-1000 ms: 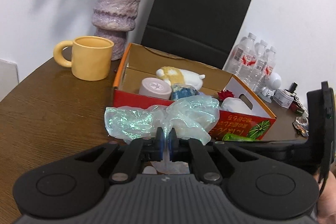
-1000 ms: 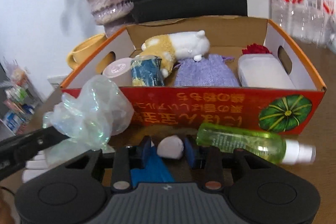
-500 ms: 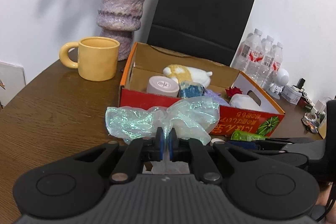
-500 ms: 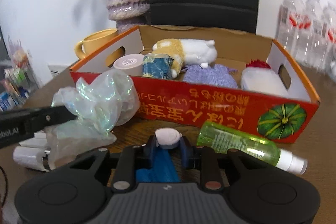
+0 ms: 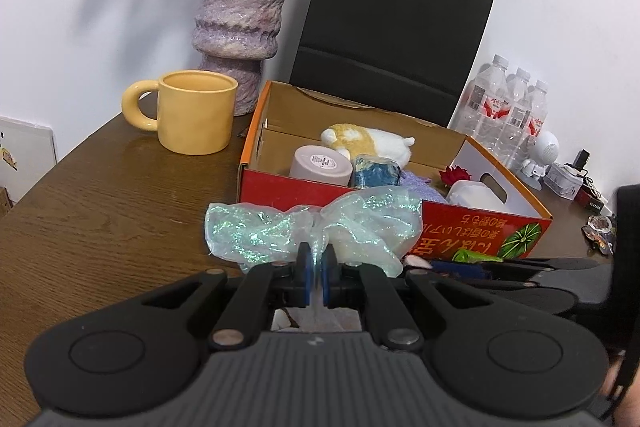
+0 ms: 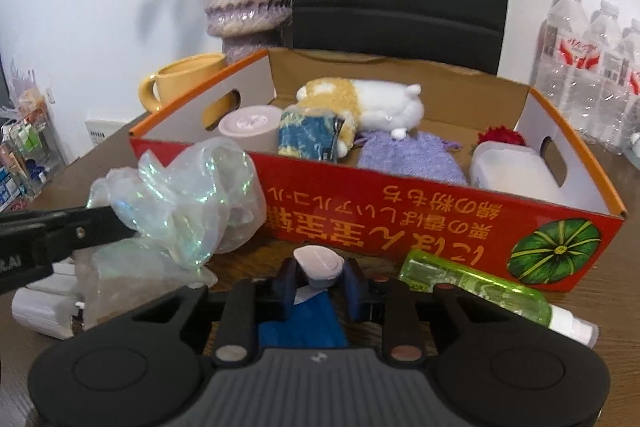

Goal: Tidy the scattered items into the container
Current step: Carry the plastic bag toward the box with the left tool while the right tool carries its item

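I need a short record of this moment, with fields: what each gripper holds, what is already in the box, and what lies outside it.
left gripper: shut on iridescent bag, held in front of the box
right gripper: shut on small grey cap-like item
box: holds plush toy, grey roll, blue packet, purple pouch, white container
outside box: green spray bottle, yellow mug
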### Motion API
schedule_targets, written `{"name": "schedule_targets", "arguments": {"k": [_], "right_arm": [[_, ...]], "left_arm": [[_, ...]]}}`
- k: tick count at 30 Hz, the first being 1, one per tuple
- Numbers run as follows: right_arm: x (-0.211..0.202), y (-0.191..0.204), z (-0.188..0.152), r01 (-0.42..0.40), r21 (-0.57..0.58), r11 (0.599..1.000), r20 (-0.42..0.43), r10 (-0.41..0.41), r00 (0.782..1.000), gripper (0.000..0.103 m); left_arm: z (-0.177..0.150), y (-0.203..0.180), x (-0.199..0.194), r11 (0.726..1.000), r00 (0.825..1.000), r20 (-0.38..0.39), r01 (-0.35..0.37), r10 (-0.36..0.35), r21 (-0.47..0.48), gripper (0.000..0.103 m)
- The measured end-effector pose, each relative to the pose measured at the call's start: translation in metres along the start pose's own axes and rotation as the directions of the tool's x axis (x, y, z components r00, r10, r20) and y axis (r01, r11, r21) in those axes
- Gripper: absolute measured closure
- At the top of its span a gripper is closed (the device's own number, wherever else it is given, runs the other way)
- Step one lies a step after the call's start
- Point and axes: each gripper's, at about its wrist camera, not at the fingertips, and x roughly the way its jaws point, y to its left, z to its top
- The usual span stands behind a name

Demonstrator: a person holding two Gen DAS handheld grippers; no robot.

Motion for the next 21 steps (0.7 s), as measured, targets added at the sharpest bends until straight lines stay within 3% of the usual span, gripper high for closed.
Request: {"name": "schedule_targets", "arguments": {"k": [4, 8, 10, 13, 16, 21], "right_arm": [[-0.025, 0.0, 0.0, 0.03, -0.025, 0.999, 0.058, -0.028, 0.998, 0.08], [-0.06, -0.002, -0.006, 0.083, -0.06, 0.995, 0.125, -0.075, 0.989, 0.08], [-0.072, -0.008, -0.013, 0.089, -0.045, 0.995, 0.124, -0.083, 0.989, 0.079], [-0.086, -0.017, -0.025, 0.095, -0.017, 0.995, 0.11, -0.093, 0.99, 0.079], [-0.089, -0.026, -0.038, 0.074, 0.021, 0.997, 0.09, -0.076, 0.993, 0.079], [-0.084, -0.029, -0.043, 0.059, 0.037, 0.998, 0.06, -0.062, 0.996, 0.079]], "left_arm": [[0.0, -0.001, -0.001, 1.0, 1.0, 0.009, -0.007, 0.007, 0.004, 0.097], [0.0, -0.01, -0.009, 0.996, 0.996, 0.036, 0.081, -0.082, 0.048, 0.097], [-0.003, -0.019, -0.009, 0.986, 0.99, 0.0, 0.138, -0.138, 0.089, 0.097], [-0.008, -0.031, -0.004, 0.981, 0.99, -0.054, 0.138, -0.132, 0.136, 0.097], [-0.012, -0.038, -0.003, 0.977, 0.99, -0.049, 0.135, -0.129, 0.163, 0.097], [-0.016, -0.044, 0.0, 0.975, 0.983, -0.116, 0.16, -0.143, 0.155, 0.097]]}}
